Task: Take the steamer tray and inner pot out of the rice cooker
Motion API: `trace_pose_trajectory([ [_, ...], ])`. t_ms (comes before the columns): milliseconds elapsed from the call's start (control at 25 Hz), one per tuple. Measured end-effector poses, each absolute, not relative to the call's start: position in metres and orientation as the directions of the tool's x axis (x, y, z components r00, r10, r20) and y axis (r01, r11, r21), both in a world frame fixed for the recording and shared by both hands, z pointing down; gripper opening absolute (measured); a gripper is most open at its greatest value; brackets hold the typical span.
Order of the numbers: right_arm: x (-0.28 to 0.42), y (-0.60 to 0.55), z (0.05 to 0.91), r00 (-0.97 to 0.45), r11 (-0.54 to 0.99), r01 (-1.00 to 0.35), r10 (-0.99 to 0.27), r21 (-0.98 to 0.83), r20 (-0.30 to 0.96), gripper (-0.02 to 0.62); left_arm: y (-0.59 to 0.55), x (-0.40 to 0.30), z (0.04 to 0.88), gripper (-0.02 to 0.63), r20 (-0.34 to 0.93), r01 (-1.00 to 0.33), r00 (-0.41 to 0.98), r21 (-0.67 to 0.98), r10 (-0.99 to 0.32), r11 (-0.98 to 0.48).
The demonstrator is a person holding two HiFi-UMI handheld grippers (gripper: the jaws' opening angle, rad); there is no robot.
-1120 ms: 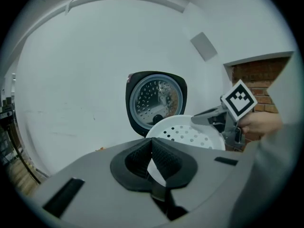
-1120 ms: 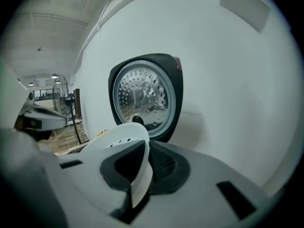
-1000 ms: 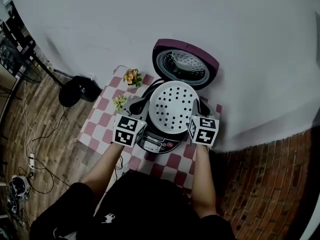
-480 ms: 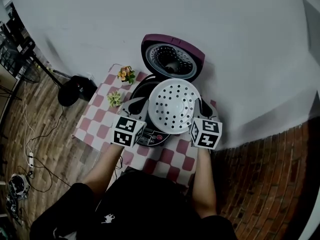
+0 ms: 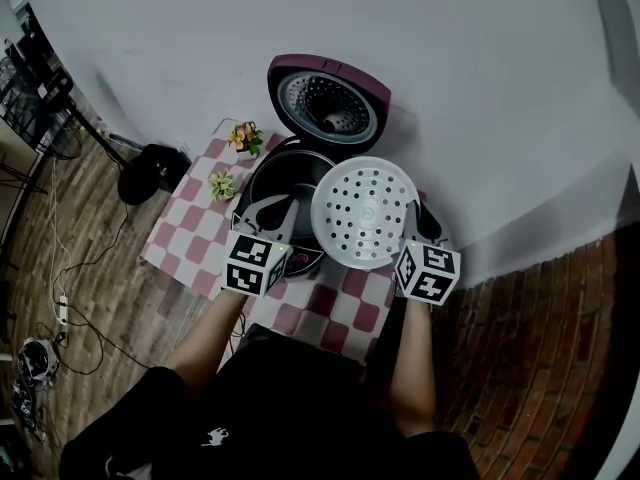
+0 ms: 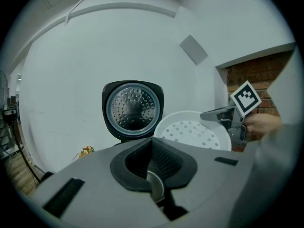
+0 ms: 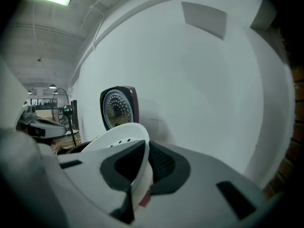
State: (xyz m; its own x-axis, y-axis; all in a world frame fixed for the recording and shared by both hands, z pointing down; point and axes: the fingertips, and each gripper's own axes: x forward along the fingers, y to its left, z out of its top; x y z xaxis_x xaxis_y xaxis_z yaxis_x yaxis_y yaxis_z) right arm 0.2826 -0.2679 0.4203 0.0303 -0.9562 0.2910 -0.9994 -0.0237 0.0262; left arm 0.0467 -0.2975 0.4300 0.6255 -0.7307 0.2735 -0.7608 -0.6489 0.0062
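as left gripper (image 6: pixel 153 171) pinches inner pot (image 5: pixel 285 183), right gripper (image 7: pixel 142 167) holds steamer tray (image 5: pixel 365 213).

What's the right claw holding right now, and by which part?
The white steamer tray, gripped by its rim in the right claw.

Steamer tray (image 5: pixel 365 214): white, dotted with round holes.
Rice cooker lid (image 5: pixel 328 103): maroon shell, silver inside.
Tablecloth (image 5: pixel 190 243), centre: red-and-white check.
Floor (image 5: pixel 90 268): brown planks left, red brick right.
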Motion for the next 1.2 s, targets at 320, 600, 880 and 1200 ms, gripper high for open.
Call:
trace_pose_trajectory([
  [320, 0.334, -0.234, 0.44, 0.081, -0.089, -0.996, -0.948, -0.01, 0.308, 0.025, -0.268, 0.081, 0.435, 0.003, 0.286, -0.739, 0.648, 0.011, -0.706, -0.673],
  [600, 0.369, -0.21, 0.474, 0.122, -0.145, -0.989, -0.93, -0.041, 0.347, 0.025, -0.247, 0.104, 0.448, 0.003, 0.306, -0.726, 0.654, -0.001, -0.692, -0.687],
  [880, 0.397, -0.202, 0.52, 0.168, -0.21, -0.975, -0.905, -0.067, 0.392, 0.025, -0.224, 0.118, 0.463, 0.003, 0.336, -0.712, 0.665, 0.014, -0.667, -0.703],
  [1200, 0.413, -0.217, 0.571, 0.18, -0.248, -0.963, -0.881, -0.103, 0.438, 0.025, -0.204, 0.152, 0.49, 0.003, 0.384, -0.678, 0.677, -0.006, -0.628, -0.735],
])
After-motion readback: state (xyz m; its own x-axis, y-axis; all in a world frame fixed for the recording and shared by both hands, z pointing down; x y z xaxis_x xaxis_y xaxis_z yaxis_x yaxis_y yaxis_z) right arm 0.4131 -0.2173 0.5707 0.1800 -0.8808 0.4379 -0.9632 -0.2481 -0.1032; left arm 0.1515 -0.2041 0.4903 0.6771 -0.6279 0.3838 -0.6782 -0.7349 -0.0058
